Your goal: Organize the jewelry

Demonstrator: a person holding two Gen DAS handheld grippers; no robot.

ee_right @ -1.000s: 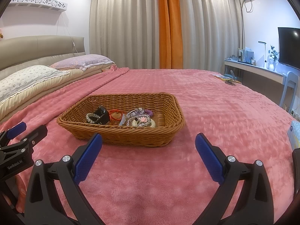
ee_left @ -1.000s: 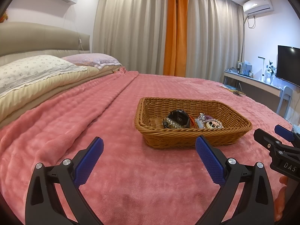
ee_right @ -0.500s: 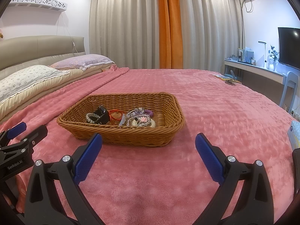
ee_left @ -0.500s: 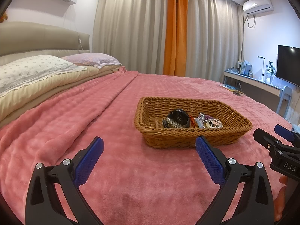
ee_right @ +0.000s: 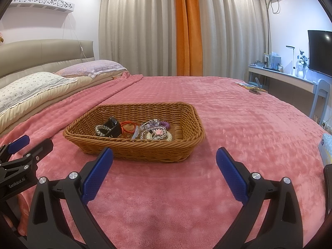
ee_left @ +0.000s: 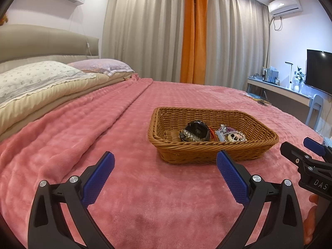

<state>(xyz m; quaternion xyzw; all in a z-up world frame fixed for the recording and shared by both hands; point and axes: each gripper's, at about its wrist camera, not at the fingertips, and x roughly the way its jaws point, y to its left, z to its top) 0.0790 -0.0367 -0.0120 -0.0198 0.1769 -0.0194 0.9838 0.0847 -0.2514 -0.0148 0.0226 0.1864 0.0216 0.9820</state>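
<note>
A brown wicker basket (ee_left: 207, 152) (ee_right: 145, 151) sits on the pink blanket. It holds a jumble of jewelry: a black watch (ee_right: 113, 126) (ee_left: 196, 131), a clear bead bracelet (ee_right: 101, 129), a red cord loop (ee_right: 128, 126), a purple coil (ee_right: 164, 123) and pale bead bracelets (ee_right: 157, 136) (ee_left: 233, 138). My left gripper (ee_left: 165, 178) is open and empty, above the blanket just short of the basket's near left corner. My right gripper (ee_right: 164, 176) is open and empty, just short of the basket's near right side.
The pink blanket (ee_right: 238, 124) covers the whole bed. Pillows (ee_left: 35, 76) and a headboard lie at the left. Curtains stand behind. A desk (ee_right: 282, 76), a chair and a TV stand at the right. A tissue pack (ee_right: 325, 145) lies at the bed's right edge.
</note>
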